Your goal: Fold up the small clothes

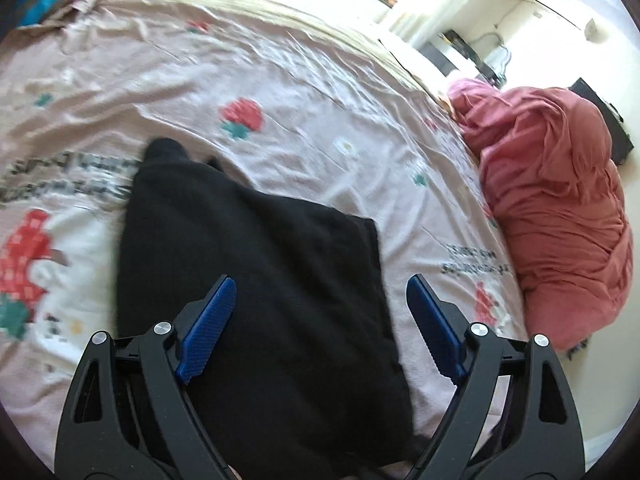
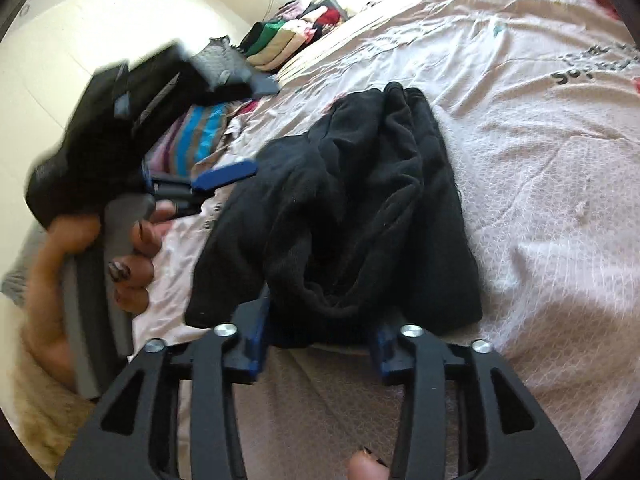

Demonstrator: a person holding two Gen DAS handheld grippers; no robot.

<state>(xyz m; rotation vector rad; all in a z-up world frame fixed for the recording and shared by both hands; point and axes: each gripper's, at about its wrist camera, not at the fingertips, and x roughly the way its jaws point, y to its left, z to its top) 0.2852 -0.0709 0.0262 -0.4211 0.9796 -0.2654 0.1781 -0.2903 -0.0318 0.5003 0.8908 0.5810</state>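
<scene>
Setting: a bed covered by a pale pink wrinkled cotton sheet (image 1: 280, 92) printed with red strawberries and dark lettering
Garment: a small black knitted piece of clothing (image 1: 256, 280) lies on the sheet, partly folded; in the right wrist view it is bunched and rumpled (image 2: 352, 216), with its near hem raised off the sheet
Left gripper (image 1: 320, 320): black frame with blue ribbed pads, its jaws spread wide with nothing between them, hovering over the near part of the black garment; seen from the right wrist view (image 2: 224, 178) it sits to the left of the garment, blurred, held in the person's left hand (image 2: 132, 256) with dark painted nails
Right gripper (image 2: 320, 344): its blue fingertips are tucked under and hidden by the garment's near hem, so I cannot tell whether they are pinching the cloth or simply apart
Beside the bed edge: a bulky crumpled salmon-red quilt (image 1: 560, 208) heaped to the right
Far side: a stack of folded multicoloured clothes (image 2: 292, 40) near the bright wall
</scene>
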